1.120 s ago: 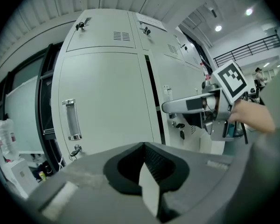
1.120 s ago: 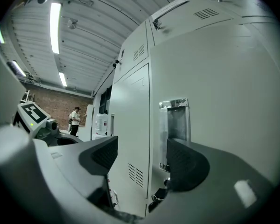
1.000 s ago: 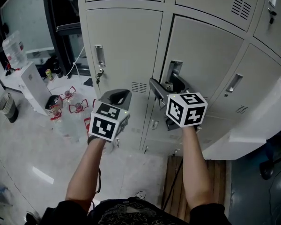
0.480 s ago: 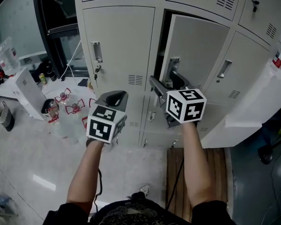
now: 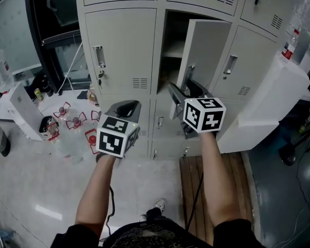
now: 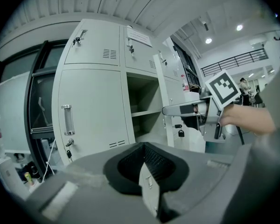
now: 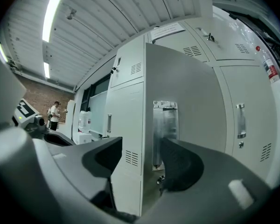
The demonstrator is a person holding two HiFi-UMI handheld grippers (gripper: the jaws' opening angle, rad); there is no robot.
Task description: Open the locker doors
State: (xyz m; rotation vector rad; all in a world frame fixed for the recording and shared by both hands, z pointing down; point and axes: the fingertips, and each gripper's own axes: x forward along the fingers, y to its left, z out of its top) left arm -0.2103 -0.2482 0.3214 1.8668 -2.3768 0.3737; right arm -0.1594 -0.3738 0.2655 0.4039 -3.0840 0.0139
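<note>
Head view: middle locker door [image 5: 209,50] stands swung out. Right gripper [image 5: 182,91] sits at its handle [image 5: 188,75], prob. to pull it wider. Left gripper [image 5: 125,106] idles before the closed door [image 5: 121,50].

Left gripper view: fingers pressed together, nothing btwn. Only here do we see the shelf [image 6: 147,112] inside.

Right gripper view: jaws apart, just been closing. Door's free edge runs btwn them, pads apparently not on it. We can't see that from above.

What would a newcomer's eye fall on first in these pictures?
The open locker door in the middle row, with a shelf behind it. The right gripper straddles the door's edge; its jaws have just been closing but do not press yet. The left gripper hangs lower left, jaws together.
</note>
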